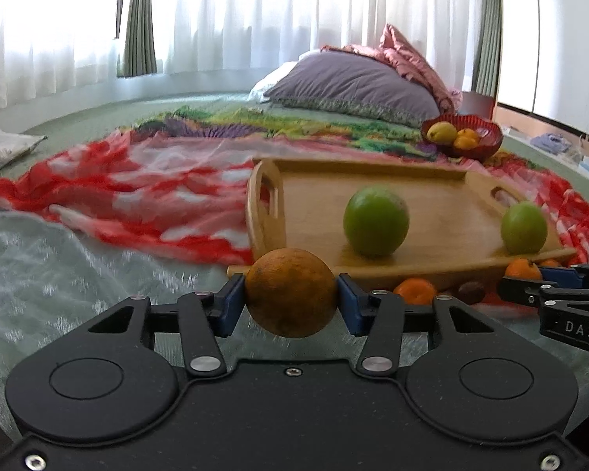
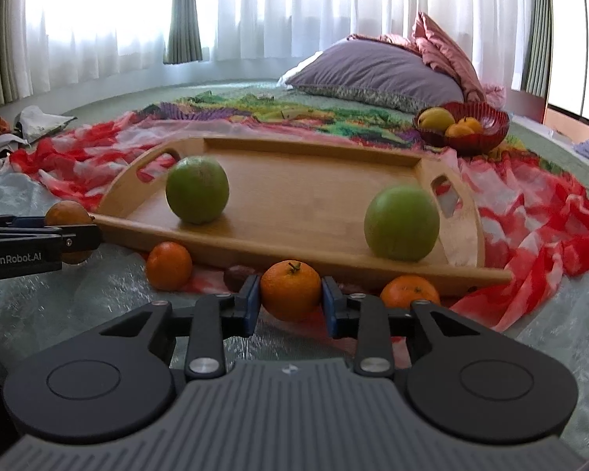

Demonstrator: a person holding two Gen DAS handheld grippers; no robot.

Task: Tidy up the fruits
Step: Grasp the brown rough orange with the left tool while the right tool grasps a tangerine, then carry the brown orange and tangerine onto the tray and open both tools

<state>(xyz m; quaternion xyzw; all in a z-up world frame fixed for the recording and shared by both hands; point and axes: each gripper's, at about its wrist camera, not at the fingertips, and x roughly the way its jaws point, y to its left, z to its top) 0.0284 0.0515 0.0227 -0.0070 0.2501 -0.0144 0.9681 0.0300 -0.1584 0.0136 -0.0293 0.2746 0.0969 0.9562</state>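
My left gripper (image 1: pixel 291 299) is shut on a dull brown-orange fruit (image 1: pixel 290 292), held just before the near left corner of the wooden tray (image 1: pixel 443 192). My right gripper (image 2: pixel 290 295) is shut on a small orange mandarin (image 2: pixel 290 289) in front of the tray's near rim (image 2: pixel 294 251). Two green fruits stand on the tray: one at the left (image 2: pixel 197 189) and one at the right (image 2: pixel 401 224). Two more mandarins lie on the bed before the tray, one to the left (image 2: pixel 169 265) and one to the right (image 2: pixel 410 290). A dark small fruit (image 2: pixel 235 276) lies between them.
A red glass bowl (image 2: pixel 487 125) with a yellow fruit and two mandarins stands behind the tray at the right. A red and white cloth (image 2: pixel 530 216) lies under and around the tray. A purple pillow (image 2: pixel 373 70) lies at the back. The left gripper's side (image 2: pixel 27 249) shows at the left.
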